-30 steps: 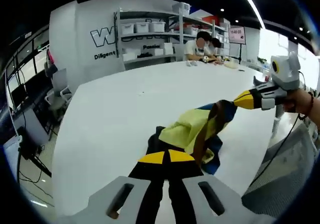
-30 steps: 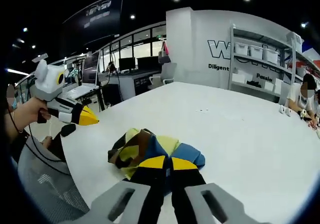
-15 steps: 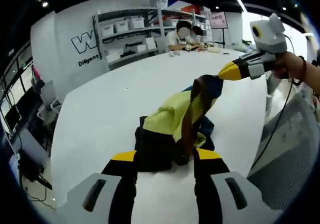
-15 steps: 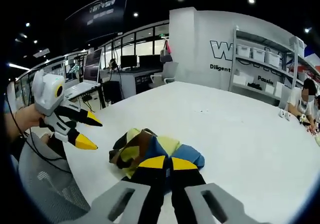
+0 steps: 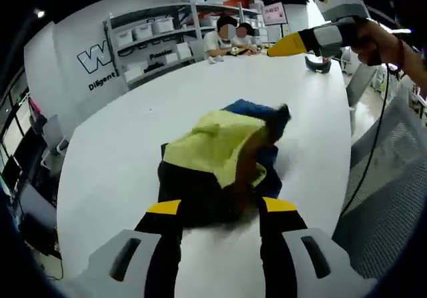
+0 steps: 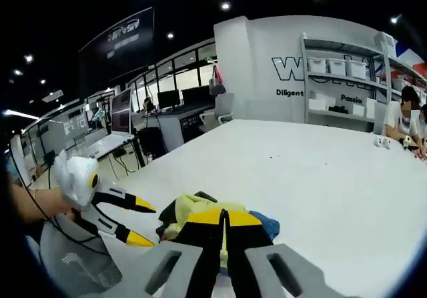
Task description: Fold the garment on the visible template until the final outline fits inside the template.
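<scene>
A crumpled garment (image 5: 215, 153) in yellow, black, blue and brown lies in a heap on the white table (image 5: 120, 131). My left gripper (image 5: 221, 207) is open, its jaws on either side of the heap's near black edge. My right gripper (image 5: 288, 43) hangs shut high above the garment's far end, apart from it, with nothing in it. In the right gripper view the shut right gripper (image 6: 224, 217) covers part of the garment (image 6: 190, 213), and the open left gripper (image 6: 150, 226) sits just left of the heap. I see no template outline on the table.
Shelves with white bins (image 5: 150, 35) stand behind the table, where people sit at its far end (image 5: 230, 38). A mesh chair (image 5: 393, 171) is at the table's near edge. Desks with monitors (image 6: 167, 88) are across the room. The table (image 6: 320, 171) is bare beyond the garment.
My left gripper opened and let go of the garment's near edge. My right gripper rose away, and the far end it had lifted now lies dropped on the heap.
</scene>
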`<action>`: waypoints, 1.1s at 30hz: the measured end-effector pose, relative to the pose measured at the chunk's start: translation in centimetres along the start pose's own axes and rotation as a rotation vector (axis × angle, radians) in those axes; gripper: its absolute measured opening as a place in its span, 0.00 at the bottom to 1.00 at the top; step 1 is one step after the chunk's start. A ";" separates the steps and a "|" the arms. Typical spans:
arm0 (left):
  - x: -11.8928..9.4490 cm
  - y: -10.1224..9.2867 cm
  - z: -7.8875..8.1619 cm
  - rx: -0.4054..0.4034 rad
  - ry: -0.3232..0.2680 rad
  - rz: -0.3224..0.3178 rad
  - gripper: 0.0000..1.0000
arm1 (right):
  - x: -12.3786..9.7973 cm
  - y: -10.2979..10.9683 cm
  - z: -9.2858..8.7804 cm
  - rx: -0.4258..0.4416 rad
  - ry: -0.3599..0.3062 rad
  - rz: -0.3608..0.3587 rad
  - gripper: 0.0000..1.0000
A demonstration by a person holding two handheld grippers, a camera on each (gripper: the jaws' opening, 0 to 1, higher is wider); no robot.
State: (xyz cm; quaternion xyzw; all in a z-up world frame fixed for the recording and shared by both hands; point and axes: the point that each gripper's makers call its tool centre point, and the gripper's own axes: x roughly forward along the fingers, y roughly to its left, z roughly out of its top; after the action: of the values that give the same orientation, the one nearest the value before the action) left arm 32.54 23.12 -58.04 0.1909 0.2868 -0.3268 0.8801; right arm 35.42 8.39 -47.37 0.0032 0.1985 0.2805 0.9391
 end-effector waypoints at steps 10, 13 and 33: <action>0.9 -0.6 -0.9 0.025 0.045 -0.021 0.43 | 0.7 0.9 -4.3 -0.056 0.125 0.041 0.00; 0.9 -0.5 -0.9 0.032 0.046 -0.022 0.43 | 0.9 0.8 -5.5 -0.059 0.145 0.039 0.00; 1.3 1.2 -2.8 0.045 0.122 -0.005 0.38 | 1.5 0.1 -13.0 -0.086 0.331 0.075 0.41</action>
State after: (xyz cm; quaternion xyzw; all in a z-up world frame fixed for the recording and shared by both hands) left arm 33.10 24.80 -60.81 0.2297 0.3331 -0.3233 0.8554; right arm 31.64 7.85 -59.92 -0.0757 0.3378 0.3203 0.8818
